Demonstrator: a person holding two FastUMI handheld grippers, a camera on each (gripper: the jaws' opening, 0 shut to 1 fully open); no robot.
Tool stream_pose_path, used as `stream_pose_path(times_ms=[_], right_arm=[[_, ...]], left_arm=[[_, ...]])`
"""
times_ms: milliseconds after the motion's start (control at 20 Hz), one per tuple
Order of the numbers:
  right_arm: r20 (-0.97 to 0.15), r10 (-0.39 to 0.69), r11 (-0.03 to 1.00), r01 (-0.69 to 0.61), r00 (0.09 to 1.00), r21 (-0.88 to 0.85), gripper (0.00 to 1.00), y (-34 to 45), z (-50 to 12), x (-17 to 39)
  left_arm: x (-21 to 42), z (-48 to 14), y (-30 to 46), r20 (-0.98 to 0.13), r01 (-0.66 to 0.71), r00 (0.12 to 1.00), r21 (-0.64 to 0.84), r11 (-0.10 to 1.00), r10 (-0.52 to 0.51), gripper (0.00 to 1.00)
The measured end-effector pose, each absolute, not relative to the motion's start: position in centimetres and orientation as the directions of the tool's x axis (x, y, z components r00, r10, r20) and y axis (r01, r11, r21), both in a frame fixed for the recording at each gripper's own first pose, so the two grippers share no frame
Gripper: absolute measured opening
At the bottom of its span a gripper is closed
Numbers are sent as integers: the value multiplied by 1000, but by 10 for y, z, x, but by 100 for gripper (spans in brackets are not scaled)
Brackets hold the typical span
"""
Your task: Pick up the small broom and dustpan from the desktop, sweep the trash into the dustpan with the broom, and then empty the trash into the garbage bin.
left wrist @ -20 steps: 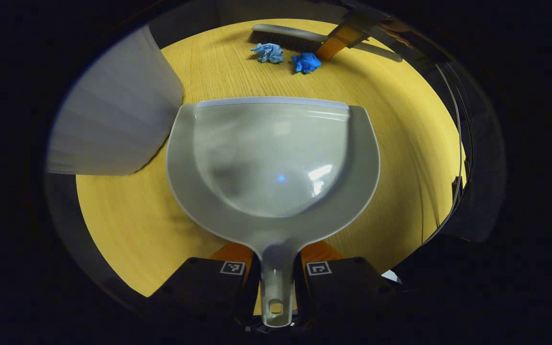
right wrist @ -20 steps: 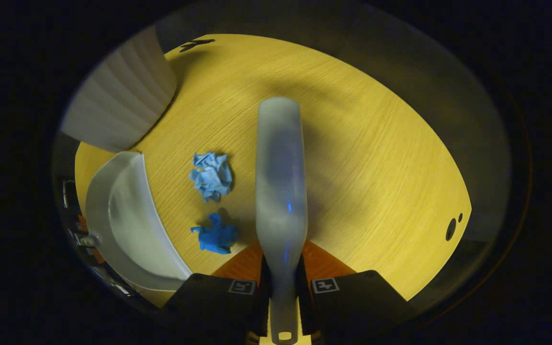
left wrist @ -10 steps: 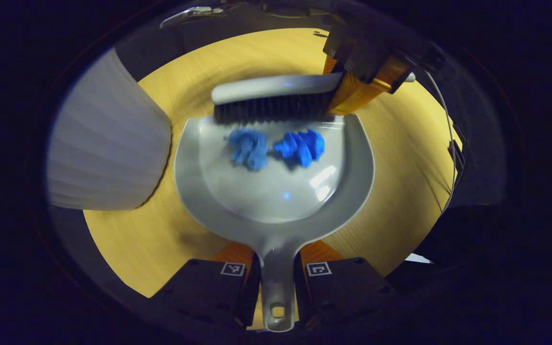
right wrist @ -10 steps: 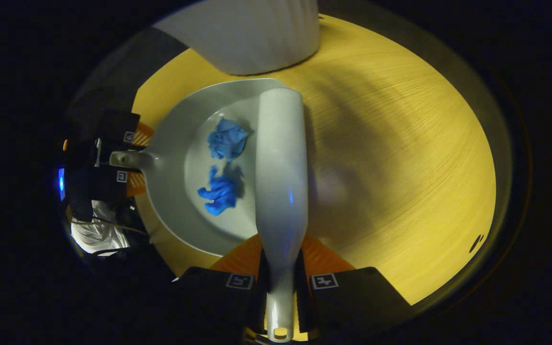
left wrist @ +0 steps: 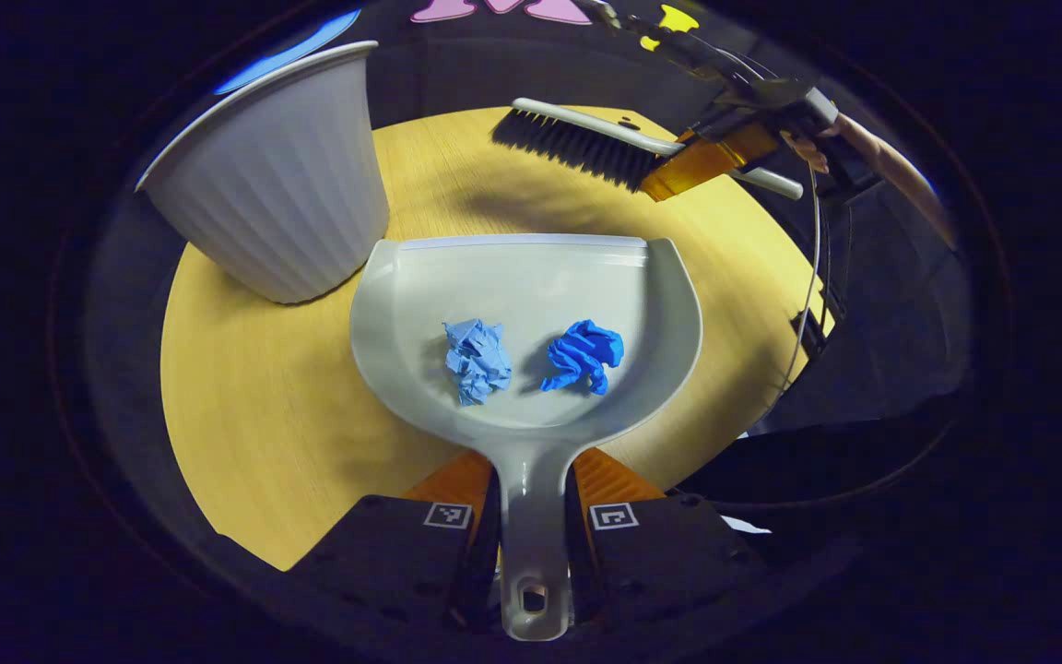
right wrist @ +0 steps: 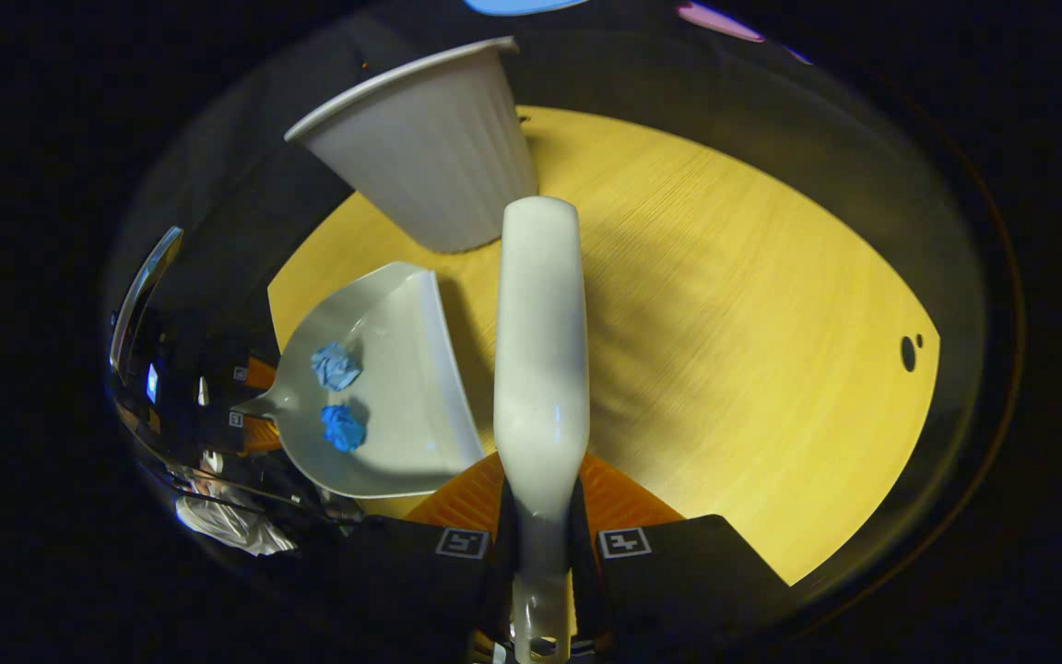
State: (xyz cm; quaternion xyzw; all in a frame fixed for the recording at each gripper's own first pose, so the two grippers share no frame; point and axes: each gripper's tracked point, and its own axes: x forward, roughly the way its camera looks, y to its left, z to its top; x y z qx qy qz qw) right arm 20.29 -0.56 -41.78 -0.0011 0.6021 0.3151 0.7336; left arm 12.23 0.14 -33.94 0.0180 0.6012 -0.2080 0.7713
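Dustpan (left wrist: pixel 531 286) clamped at handle by left hand-held gripper (left wrist: pixel 531 539); broom (right wrist: pixel 540 369) by right (right wrist: pixel 540 553). Paper wads (left wrist: pixel 477 360) judged light, probably loose: level carriage advised.

We are clamping the broom (right wrist: pixel 540 369) by its handle in our right tongs (right wrist: pixel 542 553), over the wooden surface (right wrist: pixel 725 369). To its left the dustpan (right wrist: pixel 402 415) is holding two blue paper wads (right wrist: pixel 336 366), with the white ribbed bin (right wrist: pixel 430 148) standing beyond.
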Motion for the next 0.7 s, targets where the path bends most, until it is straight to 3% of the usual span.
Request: stream_pose_path(times_ms=[300,500,700], right_arm=[[-836,522,835,-301,171,460,29,-53,-458,182],[-821,537,834,-268,194,482,29,-59,-508,160],[-788,595,795,-261,161,547,29,-71,-508,149]], left_arm=[[119,-337,3,-891,267,333,-224,937,-308,31],[138,-336,1,-876,169,418,-187,968,-242,30],[171,-332,12,-877,59,444,-177,982,-185,30]])
